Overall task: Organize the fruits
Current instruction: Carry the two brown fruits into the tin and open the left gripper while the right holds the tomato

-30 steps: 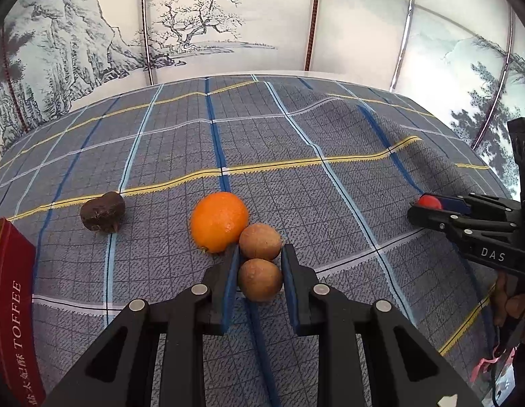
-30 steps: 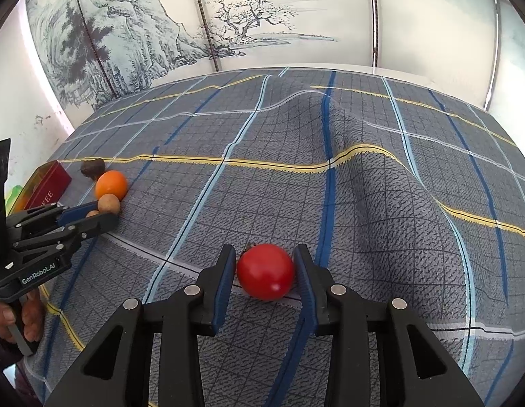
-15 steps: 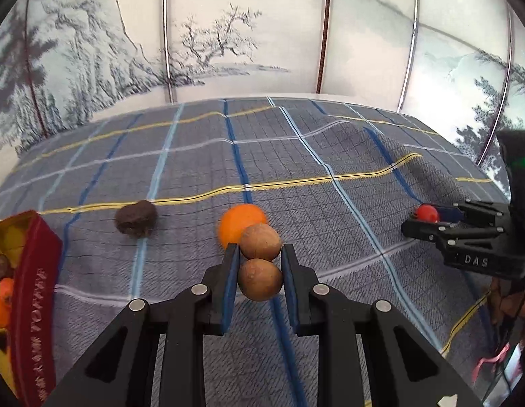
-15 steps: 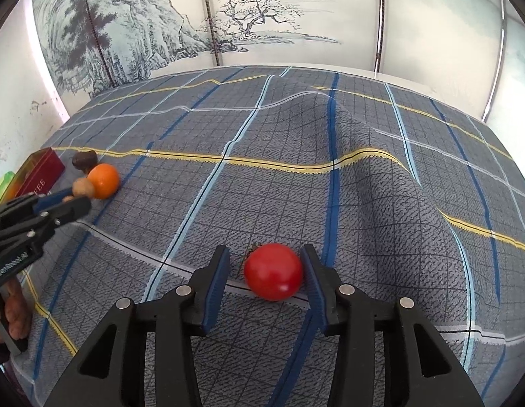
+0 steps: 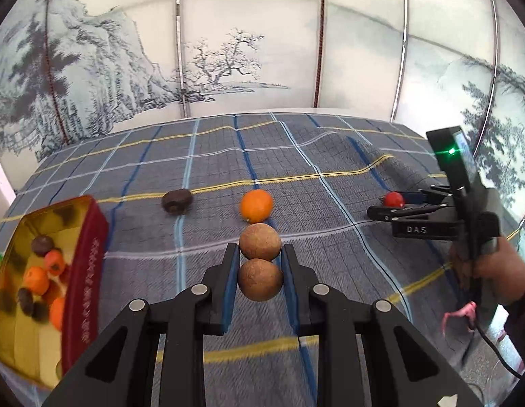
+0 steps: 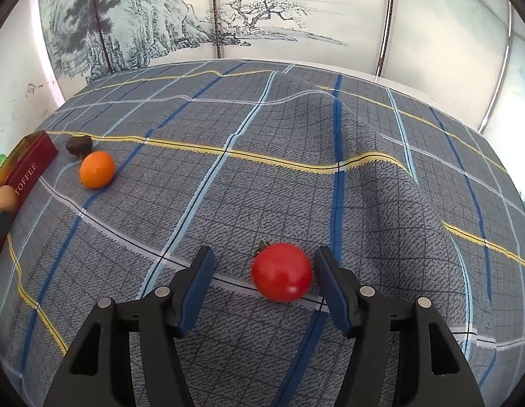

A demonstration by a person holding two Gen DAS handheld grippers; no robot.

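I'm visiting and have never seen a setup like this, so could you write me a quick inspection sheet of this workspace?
Surface: grey checked cloth, rumpled into a ridge.
Job's things: two joined brown fruits; orange, dark fruit and cherry tomato on the cloth; toffee tin already holding fruit.
Clutter: a green thing behind the tin, too cut off to identify.
Grippers: left gripper clamps the brown fruits, off the cloth; right gripper is opening, tomato loose between its jaws.
Cables: black cable under the person's hand.
Surroundings: painted landscape screen.
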